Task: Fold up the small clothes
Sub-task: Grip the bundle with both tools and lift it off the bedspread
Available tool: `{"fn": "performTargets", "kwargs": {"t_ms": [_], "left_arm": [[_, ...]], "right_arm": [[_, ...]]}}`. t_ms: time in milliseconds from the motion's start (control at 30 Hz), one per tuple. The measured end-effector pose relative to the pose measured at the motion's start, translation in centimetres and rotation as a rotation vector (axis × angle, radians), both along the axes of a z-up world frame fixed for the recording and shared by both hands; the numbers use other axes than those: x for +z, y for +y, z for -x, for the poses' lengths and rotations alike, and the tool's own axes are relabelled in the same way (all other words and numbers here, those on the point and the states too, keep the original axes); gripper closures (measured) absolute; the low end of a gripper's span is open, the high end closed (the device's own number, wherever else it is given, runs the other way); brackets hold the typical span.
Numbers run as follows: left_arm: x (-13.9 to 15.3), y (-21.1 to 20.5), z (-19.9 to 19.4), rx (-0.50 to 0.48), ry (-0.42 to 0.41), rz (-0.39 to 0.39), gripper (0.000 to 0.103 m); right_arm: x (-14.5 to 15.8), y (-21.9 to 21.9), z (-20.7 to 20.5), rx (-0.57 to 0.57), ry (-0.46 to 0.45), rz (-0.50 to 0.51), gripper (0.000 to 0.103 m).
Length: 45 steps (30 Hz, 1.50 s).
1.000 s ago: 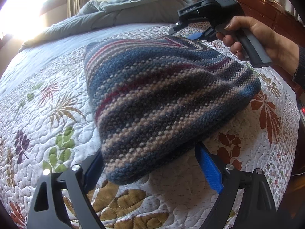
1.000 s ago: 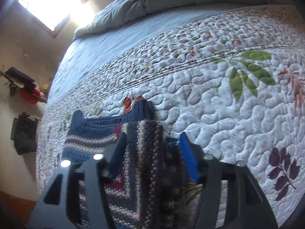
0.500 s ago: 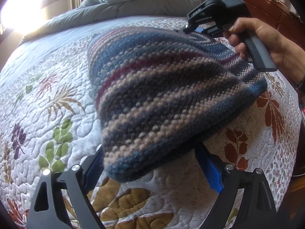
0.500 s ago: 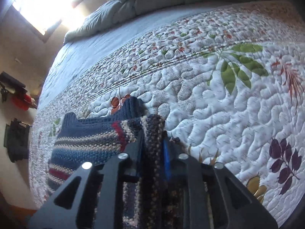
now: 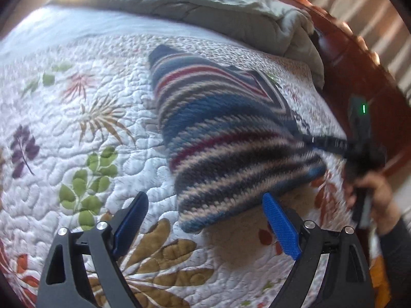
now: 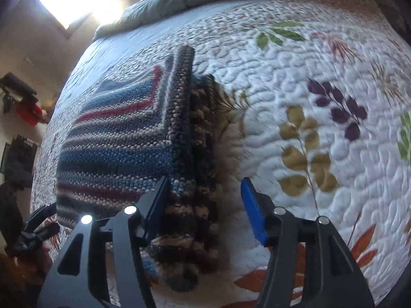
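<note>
Wool, striped in blue, red, tan and black: that is the small knitted sweater (image 5: 226, 138) we are folding, lying on the floral quilt (image 5: 84, 133) with its near corner between our left gripper's (image 5: 205, 227) blue pads. That left claw stands wide and empty; the pads touch nothing. Over at three o'clock in the left view, the right gripper (image 6: 205, 213) shows only as a dark blurred bar at the sweater's edge, our hand (image 5: 372, 192) on its handle, sleeve cut off by the frame. From the right wrist, the folded edge (image 6: 190, 133) runs up toward twelve o'clock, thick and doubled, and its near end lies between the jaws, which are opening; the right pad is clear of the knit, the left pad we cannot judge. At twelve, a grey duvet (image 5: 231, 12) is bunched, half washed out by window glare.
</note>
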State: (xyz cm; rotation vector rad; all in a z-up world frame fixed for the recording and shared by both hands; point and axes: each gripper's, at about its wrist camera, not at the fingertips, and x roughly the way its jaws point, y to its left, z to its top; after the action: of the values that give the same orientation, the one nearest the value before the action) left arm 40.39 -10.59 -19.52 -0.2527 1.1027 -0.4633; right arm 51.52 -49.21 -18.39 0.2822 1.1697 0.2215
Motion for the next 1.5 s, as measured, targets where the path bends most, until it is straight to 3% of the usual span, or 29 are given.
{"fn": "performTargets", "kwargs": {"t_ms": [67, 167, 233, 333, 467, 500, 567, 667, 733, 800, 867, 933, 1033, 1133, 1233, 1500], "left_arm": [[0.2, 0.8, -0.7, 0.034, 0.036, 0.029, 0.012], [0.8, 1.0, -1.8, 0.058, 0.050, 0.021, 0.012], [1.0, 0.5, -2.6, 0.067, 0.042, -0.008, 0.012], [0.6, 0.1, -3.8, 0.099, 0.058, -0.059, 0.011], [-1.6, -0.2, -3.9, 0.104, 0.104, -0.117, 0.007], [-2.4, -0.2, -3.9, 0.105, 0.131, -0.110, 0.006], [-3.3, 0.0, -4.0, 0.094, 0.173, -0.088, 0.005], [-1.9, 0.8, -3.8, 0.078, 0.140, -0.029, 0.007], [-0.3, 1.5, -3.9, 0.046, 0.099, 0.044, 0.007], [0.8, 1.9, -4.6, 0.012, 0.084, 0.113, 0.006], [1.2, 2.4, -5.8, -0.017, 0.098, 0.204, 0.006], [0.2, 3.3, -7.4, -0.022, 0.172, 0.339, 0.005], [-2.6, 4.3, -9.9, 0.044, 0.288, 0.449, 0.004], [-4.2, 4.7, -12.2, 0.111, 0.337, 0.433, 0.004], [-5.7, 5.4, -13.6, 0.137, 0.381, 0.467, 0.004], [-7.5, 3.9, -14.2, 0.031, 0.385, 0.542, 0.004]], "right_arm": [[1.8, -0.2, 1.2, -0.017, -0.051, -0.010, 0.052], [6.2, 1.1, 4.3, 0.021, -0.212, -0.012, 0.054], [7.2, 3.1, 5.5, 0.097, -0.222, -0.073, 0.054], [5.7, 5.7, 5.6, 0.173, -0.169, -0.100, 0.063], [1.1, 7.7, 5.0, 0.218, -0.072, -0.019, 0.072], [-0.1, 7.9, 5.2, 0.235, -0.058, 0.028, 0.078], [-0.6, 8.2, 6.0, 0.274, -0.079, 0.084, 0.079], [2.0, 7.2, 6.7, 0.298, -0.094, 0.033, 0.071], [4.4, 4.8, 6.7, 0.244, -0.121, -0.046, 0.052], [5.1, 1.1, 5.3, 0.138, -0.086, -0.180, 0.009], [4.3, -2.0, 3.7, 0.032, -0.034, -0.303, 0.007], [2.0, -4.8, 1.2, -0.049, 0.067, -0.461, 0.007], [-1.2, -6.8, -1.5, -0.125, 0.173, -0.580, 0.007], [-2.6, -6.4, -3.7, -0.109, 0.204, -0.593, 0.007], [-3.8, -4.7, -5.5, -0.073, 0.231, -0.599, 0.007], [-4.7, 0.0, -7.9, 0.040, 0.272, -0.563, 0.006]]}}
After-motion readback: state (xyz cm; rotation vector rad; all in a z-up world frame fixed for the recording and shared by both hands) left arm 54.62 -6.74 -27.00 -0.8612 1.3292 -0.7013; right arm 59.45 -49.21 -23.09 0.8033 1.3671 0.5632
